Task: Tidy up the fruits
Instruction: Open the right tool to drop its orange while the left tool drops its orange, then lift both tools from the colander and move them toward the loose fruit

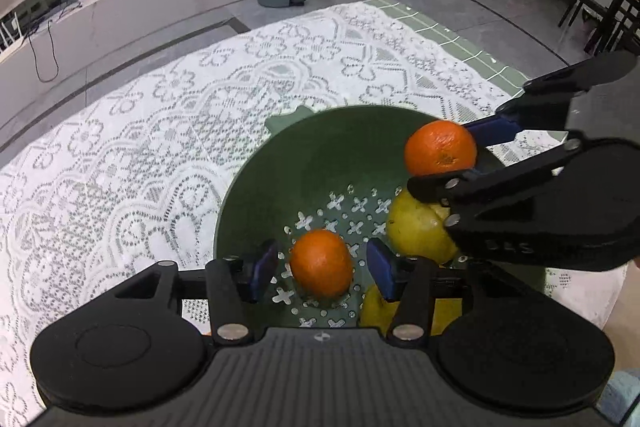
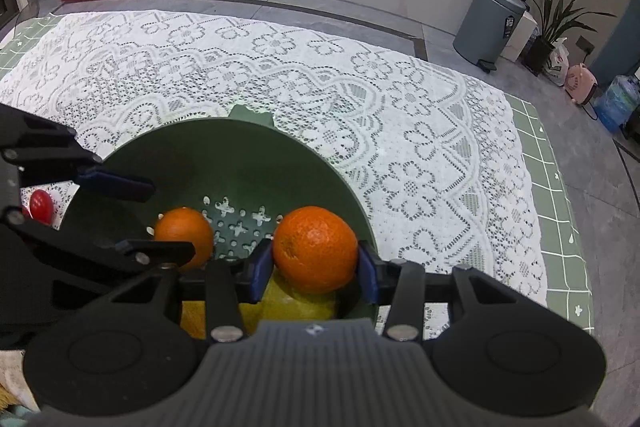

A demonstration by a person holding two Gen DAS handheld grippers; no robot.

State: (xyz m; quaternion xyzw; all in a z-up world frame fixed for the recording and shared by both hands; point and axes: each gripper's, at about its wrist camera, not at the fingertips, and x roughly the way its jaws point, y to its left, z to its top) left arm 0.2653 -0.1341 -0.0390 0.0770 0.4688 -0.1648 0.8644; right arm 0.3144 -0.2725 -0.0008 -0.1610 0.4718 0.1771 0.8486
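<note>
Right claw [image 2: 316,269] grips an orange [image 2: 315,249] above the lace-covered table [image 2: 360,75].

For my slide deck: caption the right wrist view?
Right gripper holds an orange over lemons in a green perforated bowl.

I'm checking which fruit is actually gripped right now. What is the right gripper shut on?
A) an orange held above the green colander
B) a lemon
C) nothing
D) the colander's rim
A: the right gripper has both blue pads pressed against an orange over the green colander; the left gripper stands open around another orange lying inside.
</note>
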